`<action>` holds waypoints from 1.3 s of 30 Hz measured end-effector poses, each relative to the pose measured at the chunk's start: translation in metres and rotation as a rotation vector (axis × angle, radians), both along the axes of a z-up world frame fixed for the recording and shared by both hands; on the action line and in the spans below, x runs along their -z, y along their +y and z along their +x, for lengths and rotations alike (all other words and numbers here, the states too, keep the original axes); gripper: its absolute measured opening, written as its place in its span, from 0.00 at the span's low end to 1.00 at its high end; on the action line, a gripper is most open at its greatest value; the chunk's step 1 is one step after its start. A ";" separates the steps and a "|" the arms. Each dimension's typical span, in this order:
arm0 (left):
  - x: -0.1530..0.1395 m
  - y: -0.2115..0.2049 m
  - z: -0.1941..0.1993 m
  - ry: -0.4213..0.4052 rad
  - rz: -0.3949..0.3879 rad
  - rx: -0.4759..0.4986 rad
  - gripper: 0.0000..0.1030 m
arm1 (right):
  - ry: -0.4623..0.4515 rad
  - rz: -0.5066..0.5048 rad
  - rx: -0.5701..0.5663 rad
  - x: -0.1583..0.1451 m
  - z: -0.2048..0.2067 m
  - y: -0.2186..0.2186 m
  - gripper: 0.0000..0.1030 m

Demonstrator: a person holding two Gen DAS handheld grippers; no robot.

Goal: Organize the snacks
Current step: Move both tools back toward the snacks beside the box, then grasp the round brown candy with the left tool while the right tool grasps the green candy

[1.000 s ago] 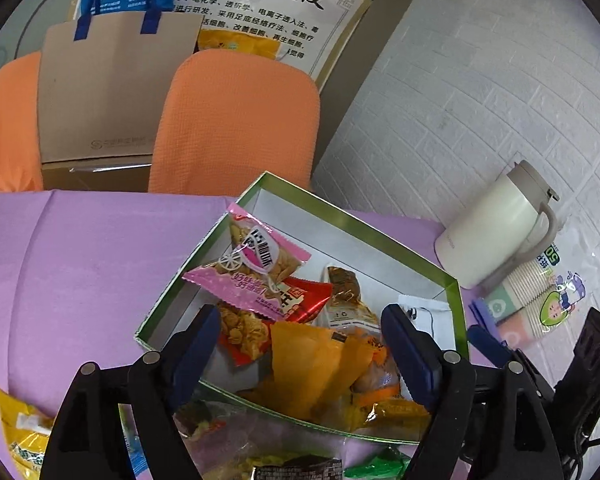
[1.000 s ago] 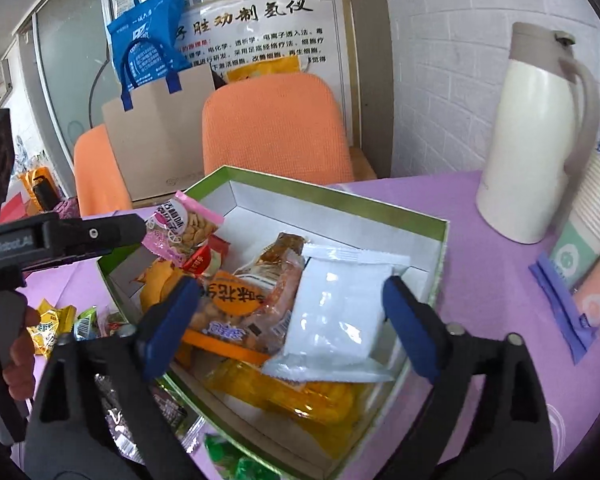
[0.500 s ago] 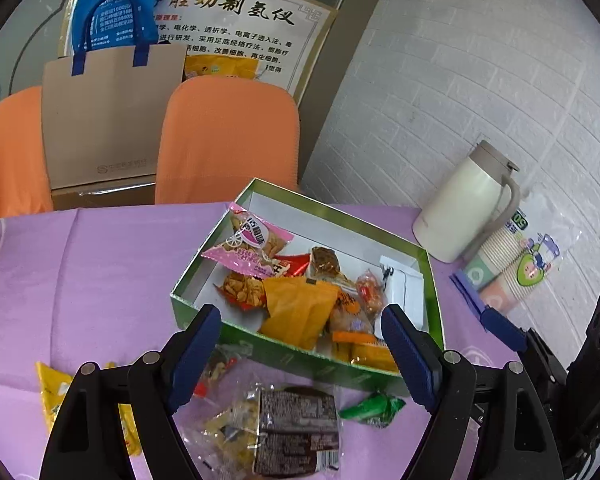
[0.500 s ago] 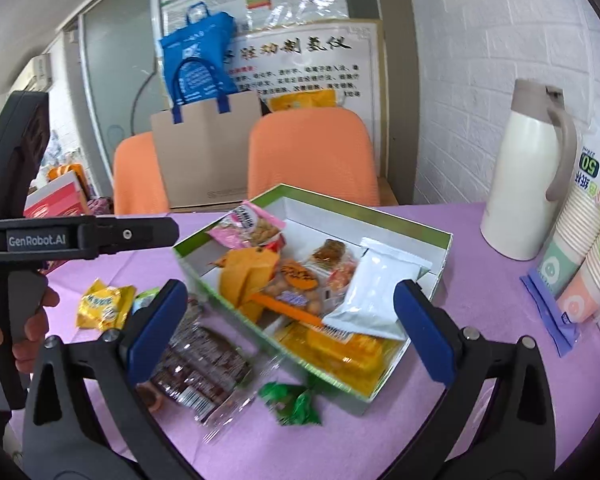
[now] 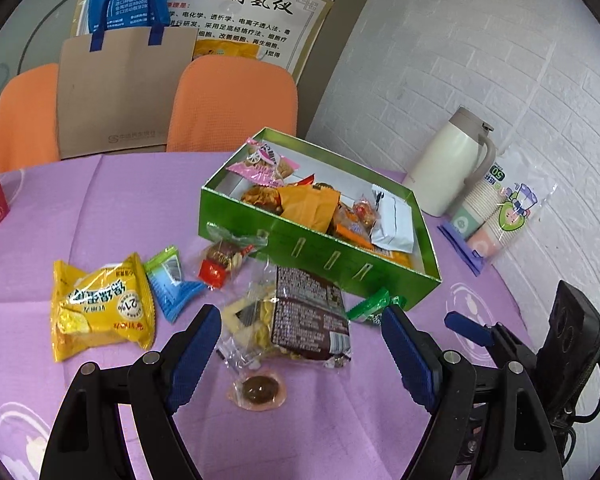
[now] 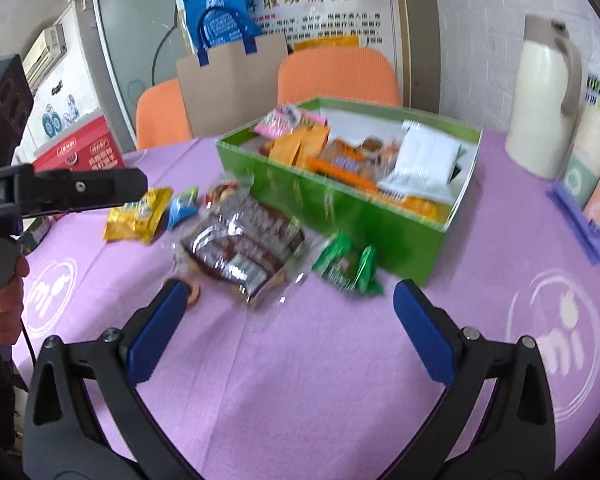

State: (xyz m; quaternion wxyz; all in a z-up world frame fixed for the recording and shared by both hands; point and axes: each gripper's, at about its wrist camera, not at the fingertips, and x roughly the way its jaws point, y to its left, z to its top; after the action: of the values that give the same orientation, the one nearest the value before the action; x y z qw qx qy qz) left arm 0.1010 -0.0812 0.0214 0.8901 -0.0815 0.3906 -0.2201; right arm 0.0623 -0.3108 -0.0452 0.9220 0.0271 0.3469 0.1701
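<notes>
A green box on the purple tablecloth holds several snack packets. Loose in front of it lie a brown-labelled clear packet, a yellow packet, a blue packet, a green packet and a small round sweet. My left gripper hangs open just above the brown-labelled packet, empty. Back from the loose snacks, my right gripper is open and empty too. The left tool shows at that view's left edge.
A cream thermos jug and sleeves of paper cups stand right of the box by the brick wall. Orange chairs and a paper bag sit behind the table. A red carton is at the far left.
Both grippers have pulled back from over the box toward the near side of the table. The loose snacks in front of the box have come into view. Both stayed open.
</notes>
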 end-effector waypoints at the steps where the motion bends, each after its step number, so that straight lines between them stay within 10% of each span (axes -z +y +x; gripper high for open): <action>1: 0.004 0.000 -0.001 0.007 -0.008 0.001 0.82 | 0.016 0.004 -0.002 0.005 0.000 0.002 0.99; 12: 0.054 0.015 -0.015 0.078 -0.003 0.004 0.80 | 0.082 0.067 0.006 0.023 -0.001 0.001 0.99; 27: 0.081 -0.004 -0.017 0.102 0.111 0.037 0.52 | 0.122 0.060 0.123 0.025 0.047 -0.037 0.94; 35: 0.081 -0.011 -0.009 0.101 0.130 0.022 0.53 | 0.171 0.083 0.100 0.032 0.059 -0.035 0.37; 39: 0.081 -0.016 -0.006 0.094 0.149 0.038 0.53 | 0.167 0.086 0.087 0.033 0.046 -0.036 0.34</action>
State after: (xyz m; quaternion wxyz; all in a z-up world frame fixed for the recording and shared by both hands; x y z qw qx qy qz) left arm 0.0947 -0.0972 -0.0596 0.8701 -0.0179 0.4487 -0.2030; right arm 0.1084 -0.3471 -0.0779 0.8945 0.0956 0.4132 0.1416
